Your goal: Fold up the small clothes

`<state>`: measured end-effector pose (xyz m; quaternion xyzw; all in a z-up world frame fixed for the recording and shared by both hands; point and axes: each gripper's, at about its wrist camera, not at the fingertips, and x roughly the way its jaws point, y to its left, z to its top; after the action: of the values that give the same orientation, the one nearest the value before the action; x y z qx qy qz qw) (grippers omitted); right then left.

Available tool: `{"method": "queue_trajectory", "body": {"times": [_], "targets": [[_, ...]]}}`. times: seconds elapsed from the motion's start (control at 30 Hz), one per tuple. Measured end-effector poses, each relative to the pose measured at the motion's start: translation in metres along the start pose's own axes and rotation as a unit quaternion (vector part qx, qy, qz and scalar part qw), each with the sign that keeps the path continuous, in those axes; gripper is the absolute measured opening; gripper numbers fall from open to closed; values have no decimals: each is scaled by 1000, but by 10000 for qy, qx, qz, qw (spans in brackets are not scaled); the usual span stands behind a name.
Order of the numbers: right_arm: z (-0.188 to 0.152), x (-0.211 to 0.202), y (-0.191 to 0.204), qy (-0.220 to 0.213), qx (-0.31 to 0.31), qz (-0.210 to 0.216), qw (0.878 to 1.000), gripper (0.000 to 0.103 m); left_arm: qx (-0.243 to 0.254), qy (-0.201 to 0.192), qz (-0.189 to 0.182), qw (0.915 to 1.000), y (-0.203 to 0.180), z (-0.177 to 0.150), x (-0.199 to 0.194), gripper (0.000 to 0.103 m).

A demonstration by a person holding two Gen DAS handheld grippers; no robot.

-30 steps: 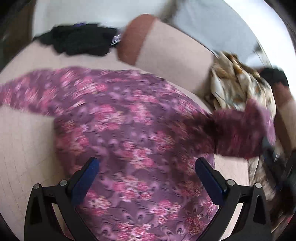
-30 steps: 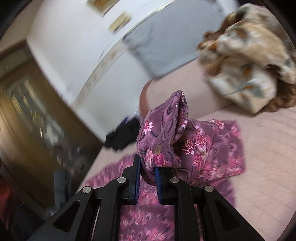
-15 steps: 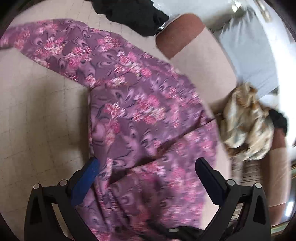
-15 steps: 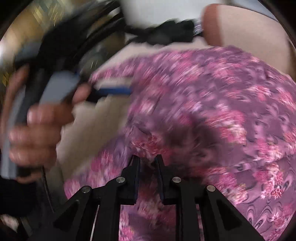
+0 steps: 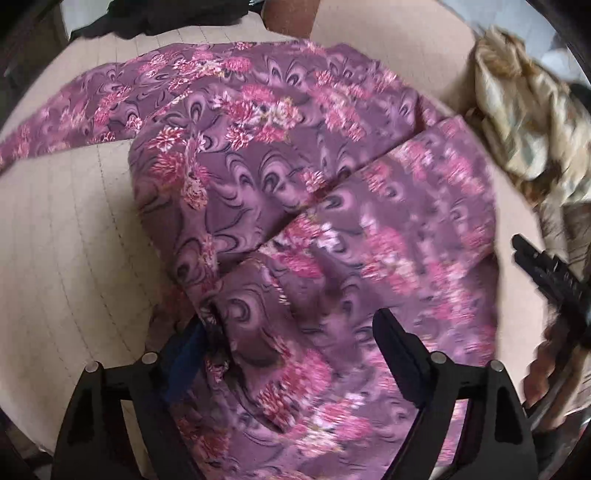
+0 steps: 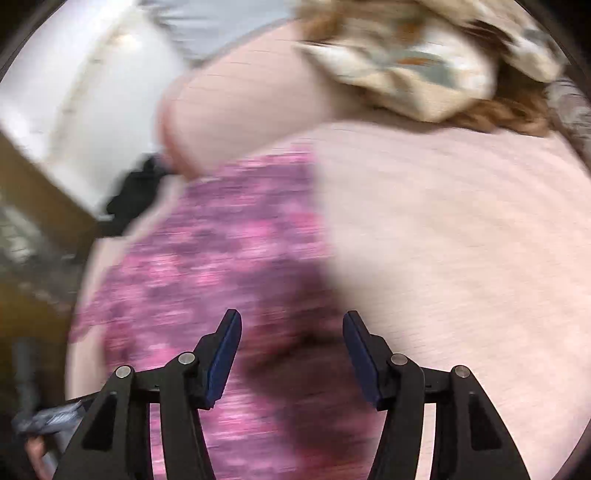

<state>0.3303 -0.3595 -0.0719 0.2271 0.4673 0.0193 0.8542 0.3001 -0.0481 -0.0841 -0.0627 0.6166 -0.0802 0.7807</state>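
Note:
A purple garment with pink flowers [image 5: 295, 166] lies spread on the pale pink bed cover [image 5: 62, 240], one part folded across its body. My left gripper [image 5: 290, 321] points steeply down at its near edge. Its jaws are closing with a raised fold of the cloth between them; the left finger [image 5: 184, 354] is partly hidden by that fold, and the pads stand well apart. In the blurred right wrist view my right gripper [image 6: 291, 315] hangs over the garment [image 6: 229, 236] near its right edge. Its jaws are opening and nothing is gripped between them.
A crumpled cream and brown patterned cloth [image 5: 524, 122] [image 6: 417, 62] lies at the far right of the bed. A black garment [image 5: 166, 14] [image 6: 136, 192] sits at the far edge beside a bolster [image 5: 288, 14]. A grey pillow [image 6: 207, 26] lies behind.
My right gripper carried a bunched part of the purple garment down over its body and let go; its jaws now stand apart. My left gripper sank toward the cloth and narrowed around a fold.

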Motion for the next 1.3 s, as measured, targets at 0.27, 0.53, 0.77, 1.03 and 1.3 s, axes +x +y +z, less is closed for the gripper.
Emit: {"method": "queue_trajectory", "body": {"times": [0.27, 0.53, 0.77, 1.03, 1.3], "targets": [[-4, 59, 17, 784, -902, -452, 9918, 50, -886, 98, -403, 9952, 34, 1, -15, 11], [12, 85, 57, 477, -1594, -744, 9833, 36, -934, -312, -358, 9945, 50, -2, -53, 11], [31, 82, 28, 130, -680, -637, 9956, 33, -751, 90, -233, 9969, 40, -7, -25, 11], [47, 73, 2, 207, 101, -26, 9997, 39, -743, 97, 124, 9971, 42, -5, -9, 11], [109, 76, -6, 56, 679, 1034, 9923, 53, -651, 14, 339, 9973, 38, -9, -7, 11]]}}
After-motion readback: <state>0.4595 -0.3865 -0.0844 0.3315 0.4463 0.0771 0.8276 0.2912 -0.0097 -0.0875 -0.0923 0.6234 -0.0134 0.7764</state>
